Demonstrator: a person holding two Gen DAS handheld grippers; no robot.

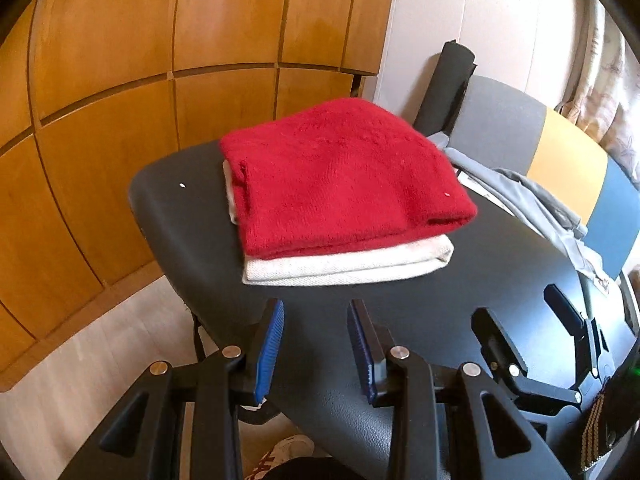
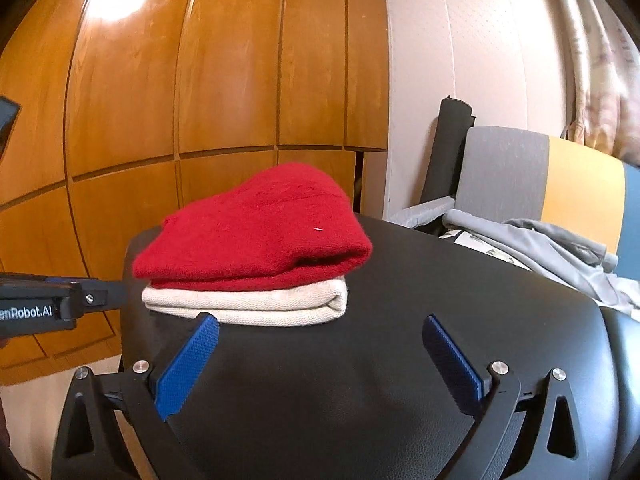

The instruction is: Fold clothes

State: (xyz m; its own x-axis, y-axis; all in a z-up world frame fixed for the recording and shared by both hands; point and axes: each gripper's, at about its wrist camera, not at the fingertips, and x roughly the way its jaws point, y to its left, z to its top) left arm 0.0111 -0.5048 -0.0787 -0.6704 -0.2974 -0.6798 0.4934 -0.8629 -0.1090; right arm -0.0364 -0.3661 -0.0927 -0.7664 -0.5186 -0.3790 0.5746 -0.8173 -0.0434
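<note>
Holding the left gripper (image 1: 316,308) low over the near left edge of the black bench (image 1: 460,264), in front of the wooden wardrobe doors (image 1: 120,80), with its jaws partly apart and clamped on nothing. Hovering short of the stack rather than touching it, probably to stay clear of work already done. Resting the folded red sweater (image 1: 340,176) squarely on the folded cream sweater (image 1: 344,266) at the far left part of the bench, likely so that finished pieces are piling out of the way and leaving the near surface bare for the next piece. Lying flat with the long axis across the bench, left to right in both views. Pointing the rounded closed fold to the right, toward the unfolded clothes, and the looser layered edges to the left, toward the wardrobe. Letting the cream sweater show a little beyond the red one at the near and left edges, so not lining up exactly. Holding the right gripper (image 2: 320,322) just before the stack's near edge, jaws spread wide and empty. Leaving the crumpled grey garment (image 2: 560,252) at the far right, draped partly on the bench and against the grey, yellow and blue chair (image 2: 576,176), apparently waiting for folding. Leaning the rolled black mat (image 2: 448,148) against the wall behind.
</note>
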